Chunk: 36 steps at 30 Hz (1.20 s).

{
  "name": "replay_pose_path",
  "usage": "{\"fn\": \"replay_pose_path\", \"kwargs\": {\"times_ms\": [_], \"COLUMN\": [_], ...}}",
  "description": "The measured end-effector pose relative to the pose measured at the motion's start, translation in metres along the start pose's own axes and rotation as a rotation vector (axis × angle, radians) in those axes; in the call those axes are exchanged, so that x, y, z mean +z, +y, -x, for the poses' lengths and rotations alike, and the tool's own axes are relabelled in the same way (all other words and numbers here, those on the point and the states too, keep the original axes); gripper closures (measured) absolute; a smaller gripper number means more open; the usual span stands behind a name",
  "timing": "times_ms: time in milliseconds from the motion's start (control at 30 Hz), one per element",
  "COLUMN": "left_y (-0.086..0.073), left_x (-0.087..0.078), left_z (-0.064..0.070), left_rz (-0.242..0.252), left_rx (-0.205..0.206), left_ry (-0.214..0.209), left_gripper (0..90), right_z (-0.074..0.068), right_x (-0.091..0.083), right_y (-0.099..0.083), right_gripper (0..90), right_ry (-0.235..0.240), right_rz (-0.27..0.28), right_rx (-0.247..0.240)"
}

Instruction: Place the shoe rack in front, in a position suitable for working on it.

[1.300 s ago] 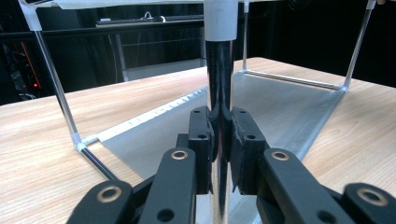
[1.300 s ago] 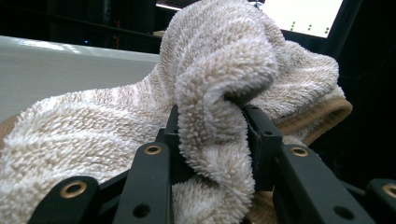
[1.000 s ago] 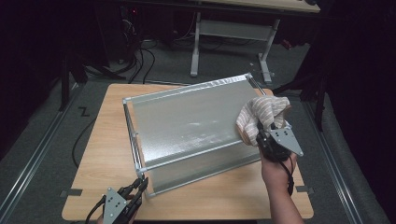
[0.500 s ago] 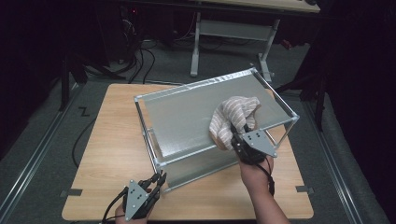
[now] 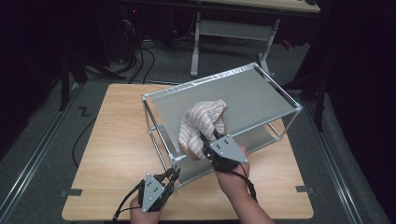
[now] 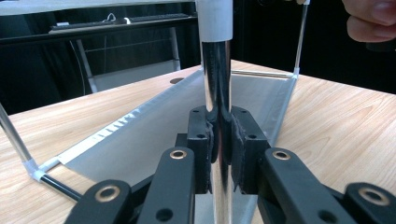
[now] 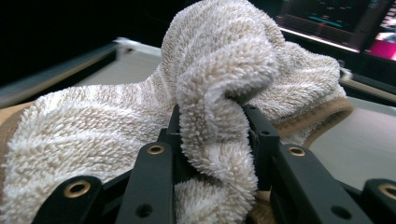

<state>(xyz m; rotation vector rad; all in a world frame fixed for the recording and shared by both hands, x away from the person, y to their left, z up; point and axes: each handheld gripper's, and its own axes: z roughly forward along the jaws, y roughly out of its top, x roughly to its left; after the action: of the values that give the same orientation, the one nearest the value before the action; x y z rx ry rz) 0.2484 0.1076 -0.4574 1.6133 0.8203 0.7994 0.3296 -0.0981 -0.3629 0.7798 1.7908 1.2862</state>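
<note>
The striped towel (image 5: 201,126) is being pressed on the rack's top panel (image 5: 252,95) by the right gripper (image 5: 209,140), fingers clamped on a fold, seemingly for wiping, while the left gripper (image 5: 173,173), closed around the near-left post (image 6: 217,93), is steadying the frame.

Light wooden table (image 5: 116,140) stands on grey floor (image 5: 163,65); grey tape tabs sit at its near left edge (image 5: 71,192) and near right edge (image 5: 303,189). Metal floor rails run along the left (image 5: 37,154) and right (image 5: 336,177) of the table, with a black zigzag mark (image 5: 83,111) on the floor between the left rail and the table. Behind the table: loose black cables (image 5: 140,56) on the floor beside a white desk frame (image 5: 196,46); the right gripper view shows a lit screen (image 7: 336,18), blurred, in the dark background.
</note>
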Motion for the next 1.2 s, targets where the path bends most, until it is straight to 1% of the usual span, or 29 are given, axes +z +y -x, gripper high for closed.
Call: {"fn": "replay_pose_path", "kwargs": {"times_ms": [167,267,367,400,467,500,533,567,633,767,800,867,967,1067,1100,1167,1200], "left_y": [0.0,0.0,0.0,0.0,0.0,-0.001,-0.001,-0.004,-0.006,-0.008,-0.009,-0.01,-0.011,-0.011,-0.011,-0.011,-0.012], "left_x": [0.002,0.003,0.003,0.003,0.003,0.003,0.003,0.003,0.002,-0.003,-0.004,-0.006,-0.008,-0.009,-0.008,-0.008,-0.007], "left_z": [0.001,0.001,0.001,0.002,0.002,0.001,0.001,0.0,-0.002,-0.006,-0.006,-0.006,-0.006,-0.006,-0.006,-0.006,-0.005], "left_rz": [-0.001,-0.001,0.0,0.003,0.004,0.006,0.007,0.015,0.025,0.029,0.032,0.029,0.028,0.024,0.021,0.016,0.014], "left_rx": [0.007,0.013,0.02,0.019,0.022,0.022,0.021,0.005,0.009,0.008,-0.002,0.019,0.031,0.033,0.025,0.031,0.031], "left_ry": [-0.002,-0.003,-0.003,-0.003,-0.002,-0.004,-0.003,-0.006,-0.011,0.001,0.001,0.003,-0.002,-0.007,-0.008,-0.011,-0.012], "left_gripper": [79.2,79.1,78.9,78.7,78.4,78.4,77.7,74.4,70.4,61.8,60.7,59.6,58.9,58.2,58.0,57.4,57.4], "right_z": [-0.018,-0.026,-0.027,-0.025,-0.021,-0.021,-0.017,-0.01,-0.003,0.014,0.017,0.025,0.037,0.047,0.051,0.058,0.058], "right_x": [-0.002,-0.003,-0.004,-0.007,-0.012,-0.012,-0.017,-0.024,-0.031,-0.045,-0.047,-0.053,-0.061,-0.07,-0.072,-0.078,-0.078], "right_y": [0.005,0.007,0.009,0.01,0.011,0.011,0.012,0.013,0.014,0.012,0.012,0.009,0.004,-0.002,-0.005,-0.01,-0.01], "right_gripper": [68.1,68.9,69.1,69.3,69.5,69.5,69.6,69.7,69.6,69.6,69.6,69.5,69.4,69.4,69.4,69.4,69.4], "right_ry": [0.048,0.071,0.085,0.085,0.079,0.079,0.068,0.048,0.035,-0.01,-0.018,-0.035,-0.066,-0.097,-0.107,-0.13,-0.13], "right_rz": [0.014,0.024,0.028,0.034,0.047,0.047,0.059,0.078,0.085,0.107,0.11,0.11,0.107,0.099,0.097,0.092,0.092], "right_rx": [-0.03,-0.043,-0.038,-0.026,-0.018,-0.018,-0.018,-0.01,-0.002,0.019,0.023,0.035,0.047,0.06,0.063,0.075,0.075]}}
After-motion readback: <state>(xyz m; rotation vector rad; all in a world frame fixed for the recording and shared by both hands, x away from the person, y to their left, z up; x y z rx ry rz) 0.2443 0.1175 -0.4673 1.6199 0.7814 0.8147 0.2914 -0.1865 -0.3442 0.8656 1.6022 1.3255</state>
